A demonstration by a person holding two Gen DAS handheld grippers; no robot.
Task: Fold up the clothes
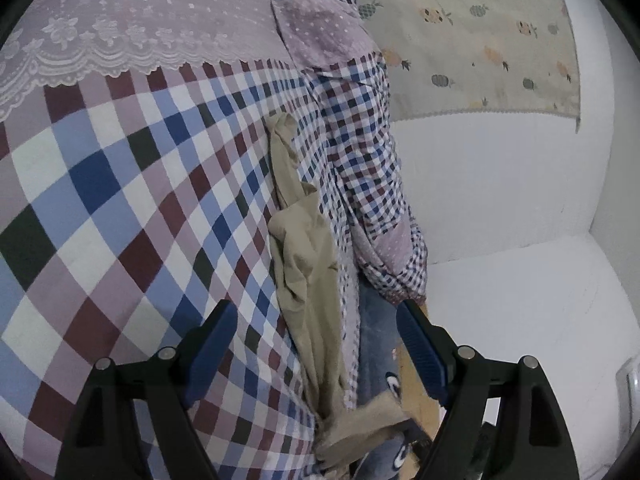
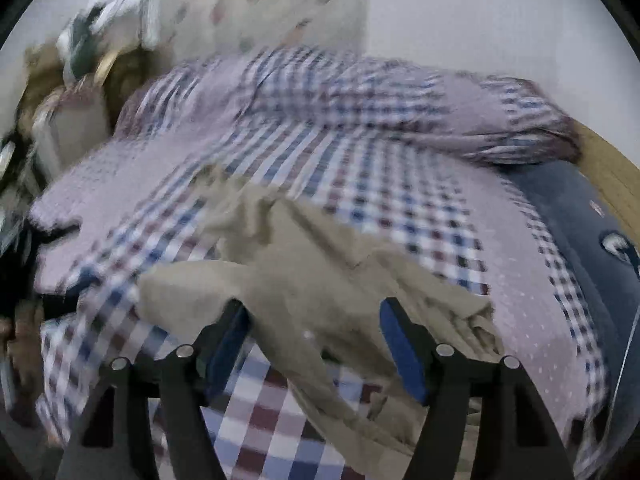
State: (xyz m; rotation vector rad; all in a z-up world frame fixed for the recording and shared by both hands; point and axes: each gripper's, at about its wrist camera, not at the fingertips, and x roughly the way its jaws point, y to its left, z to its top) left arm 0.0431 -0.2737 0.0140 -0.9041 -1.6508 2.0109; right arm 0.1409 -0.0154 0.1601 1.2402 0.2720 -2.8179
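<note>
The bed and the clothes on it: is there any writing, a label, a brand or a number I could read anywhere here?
No readable text in either view.
Blue fabric: a white mark shows at the bed's edge, only partly visible; I cannot tell if it is lettering.
The same blue fabric in the right wrist view: white mark too blurred to read.
Beige garment, checked bedspread, pineapple-print cloth: patterns only, no words.

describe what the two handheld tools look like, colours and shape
Both look alike. The left tool has two black angular plastic arms with round silver pins at the joints and ribbed blue pads lining the inner finger faces. The right tool shows the same build. No cables, markings or sleeves show.
</note>
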